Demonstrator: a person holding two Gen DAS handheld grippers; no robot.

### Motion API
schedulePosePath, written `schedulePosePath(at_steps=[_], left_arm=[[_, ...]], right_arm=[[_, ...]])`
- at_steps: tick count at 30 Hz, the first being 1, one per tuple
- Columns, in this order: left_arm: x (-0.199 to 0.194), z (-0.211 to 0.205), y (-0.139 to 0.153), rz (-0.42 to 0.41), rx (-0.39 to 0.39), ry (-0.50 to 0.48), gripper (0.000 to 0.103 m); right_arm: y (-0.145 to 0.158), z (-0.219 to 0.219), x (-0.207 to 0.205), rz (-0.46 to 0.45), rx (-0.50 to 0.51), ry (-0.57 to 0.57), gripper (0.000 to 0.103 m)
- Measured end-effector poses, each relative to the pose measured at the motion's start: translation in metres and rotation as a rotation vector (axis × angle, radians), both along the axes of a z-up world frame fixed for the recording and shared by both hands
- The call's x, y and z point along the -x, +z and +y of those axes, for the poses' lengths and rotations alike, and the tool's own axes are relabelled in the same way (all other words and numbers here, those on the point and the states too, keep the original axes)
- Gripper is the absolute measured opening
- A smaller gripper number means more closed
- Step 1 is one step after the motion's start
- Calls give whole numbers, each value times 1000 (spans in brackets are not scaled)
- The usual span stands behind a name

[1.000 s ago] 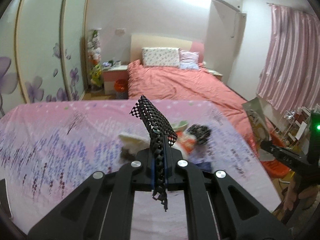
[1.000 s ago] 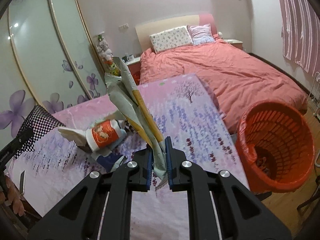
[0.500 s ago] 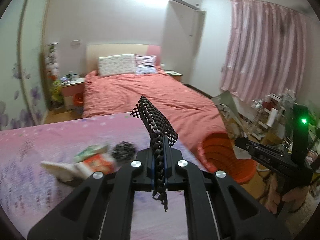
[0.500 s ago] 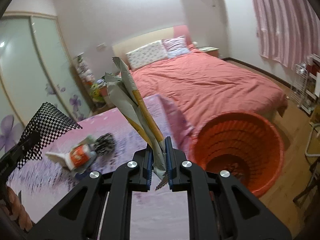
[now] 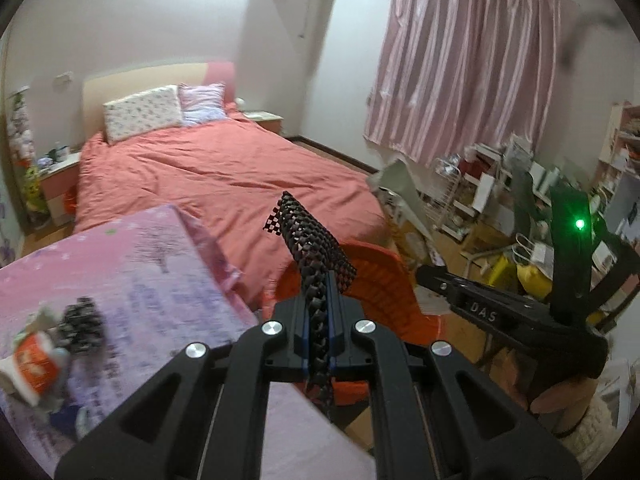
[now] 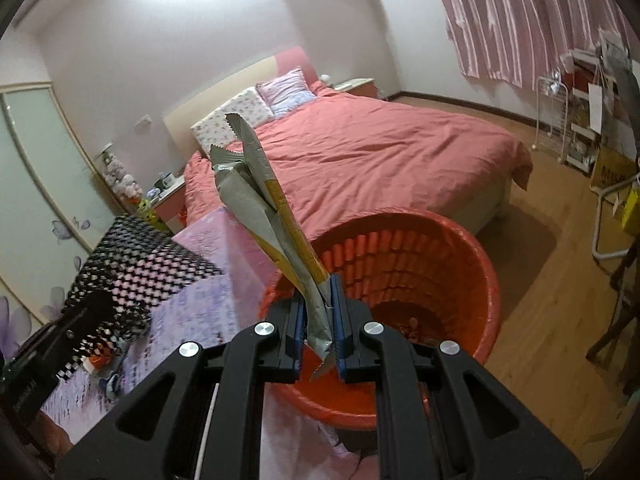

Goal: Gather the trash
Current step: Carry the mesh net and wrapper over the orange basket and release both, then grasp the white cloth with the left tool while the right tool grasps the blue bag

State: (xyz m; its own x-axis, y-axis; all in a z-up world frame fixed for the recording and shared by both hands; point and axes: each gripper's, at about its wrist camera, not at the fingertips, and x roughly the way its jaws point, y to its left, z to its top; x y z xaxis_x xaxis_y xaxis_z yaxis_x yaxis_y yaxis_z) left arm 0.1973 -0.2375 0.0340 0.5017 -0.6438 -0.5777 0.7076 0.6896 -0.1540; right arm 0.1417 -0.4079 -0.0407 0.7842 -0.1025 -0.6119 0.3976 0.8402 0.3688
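Observation:
My left gripper (image 5: 318,320) is shut on a black-and-white checkered wrapper (image 5: 308,236), held above the table's right edge, near the orange basket (image 5: 384,280). My right gripper (image 6: 318,320) is shut on a grey and yellow snack wrapper (image 6: 256,196), held over the near rim of the orange basket (image 6: 440,256), which has some trash at its bottom. The checkered wrapper also shows at the left of the right wrist view (image 6: 136,264). More trash lies on the pink tablecloth (image 5: 140,272): an orange-labelled cup (image 5: 34,360) and a dark crumpled piece (image 5: 82,324).
A bed with a salmon cover (image 5: 216,172) stands behind the table and basket. Cluttered shelves and racks (image 5: 500,184) line the right wall under pink curtains (image 5: 460,60). A wooden floor (image 6: 552,280) lies right of the basket.
Both grippers have swung right, from over the table toward the orange basket, each still holding its wrapper. The right gripper is now over the basket's rim.

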Motion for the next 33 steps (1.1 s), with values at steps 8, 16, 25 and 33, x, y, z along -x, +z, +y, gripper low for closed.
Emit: schedulePosePath(at_steps=[8,16,25,33], left_arm=[[-12,-54,-42,51,-54,-46,11],[-31,-64,-82,73,-141,5,49],[-27,-11,-88,9,-208,104,83],[-9,66,-72,-20,-198,210,89]], right_arm=[[-29,-26,-5,41,-55,-21,14],[-50,-35,-7,91,-64,-34,43],[-44,-16,-6,118,31,-28,73],[-35,26,-3,120,125,-21,82]])
